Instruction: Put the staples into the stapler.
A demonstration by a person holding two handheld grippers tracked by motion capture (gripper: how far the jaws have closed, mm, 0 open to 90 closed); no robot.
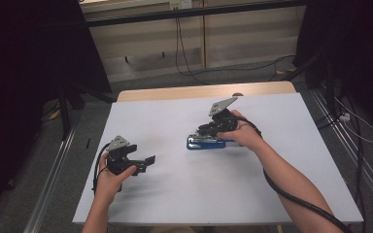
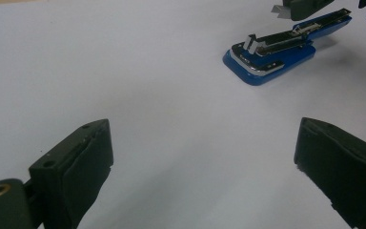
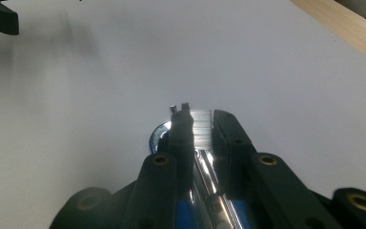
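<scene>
Forearms enter from the bottom edge of the high view, each hand holding a gripper over the white table. At lower left of that frame the left gripper hovers with its jaws spread apart and nothing between them. Just right of centre the right gripper sits over the blue stapler, which lies flat on the table surface, well apart from the left gripper. A cable trails from the right gripper toward the lower right.

Two black jaws rise from the lower corners of the left gripper view, wide apart, with bare white table between them. The stapler lies in the upper right of this frame, its metal upper arm lifted above the blue base. The right gripper meets the stapler's far end at the top edge.

Black jaws in the right gripper view fill the bottom centre, drawn in close on either side of the stapler, whose shiny metal arm runs up between them; they appear clamped on it. The left gripper shows at the upper left corner, and a wooden table edge crosses the upper right.
</scene>
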